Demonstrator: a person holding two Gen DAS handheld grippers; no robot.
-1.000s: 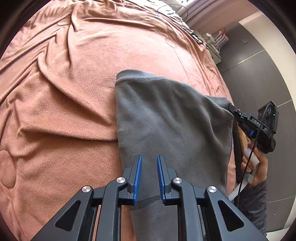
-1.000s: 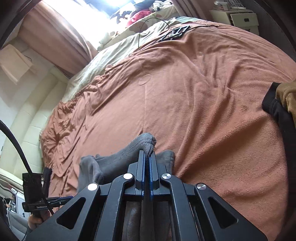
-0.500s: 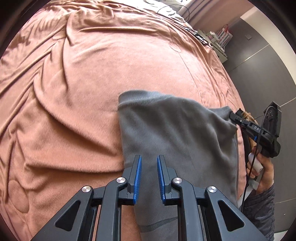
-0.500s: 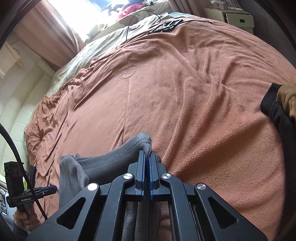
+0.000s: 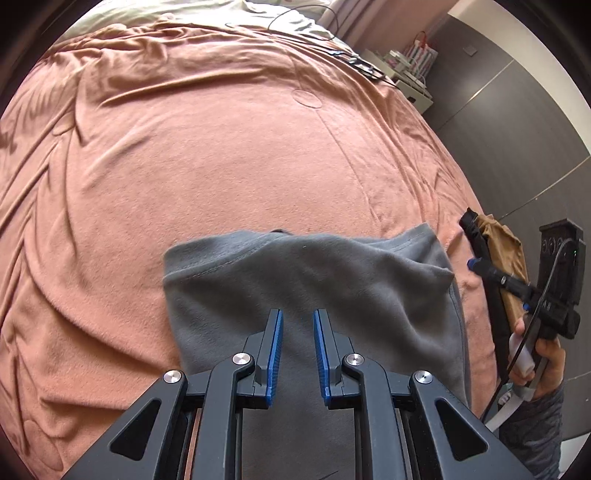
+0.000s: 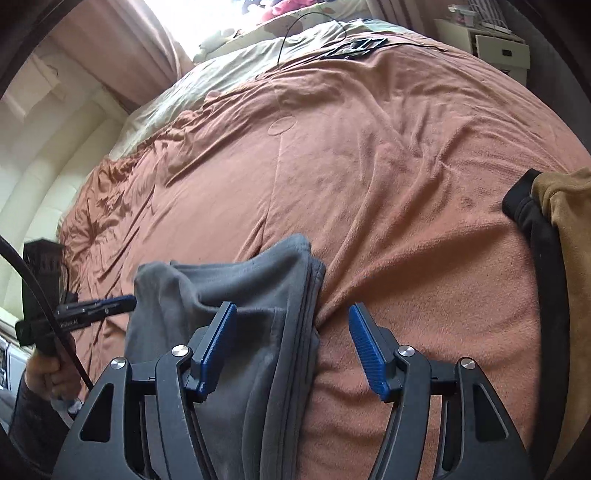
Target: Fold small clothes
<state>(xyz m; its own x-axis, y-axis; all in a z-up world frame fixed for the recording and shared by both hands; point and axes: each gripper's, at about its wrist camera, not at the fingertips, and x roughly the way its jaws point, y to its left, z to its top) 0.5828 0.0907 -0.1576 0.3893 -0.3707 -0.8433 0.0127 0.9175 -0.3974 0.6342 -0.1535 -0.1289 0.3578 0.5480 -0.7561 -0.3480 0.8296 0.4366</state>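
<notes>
Centrally on the salmon blanket (image 5: 221,155), the folded grey garment (image 5: 314,280) is laid flat. Above it the left gripper (image 5: 297,314) is held with a narrow gap between its blue pads and the right gripper (image 6: 291,314) is spread wide; nothing is gripped by either. Beyond the garment's right edge, a tan-and-black garment (image 6: 565,236) is seen; white lettering on the right gripper's side is too small to read.

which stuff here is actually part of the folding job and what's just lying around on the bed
Part of the job:
- grey fleece garment, lying folded on the blanket
- left gripper, open above it
- right gripper, open, fingers either side of the garment's edge

Just lying about:
- tan and black garment at the bed's right edge
- black cable near the pillows
- brown blanket itself, only the work surface
</notes>
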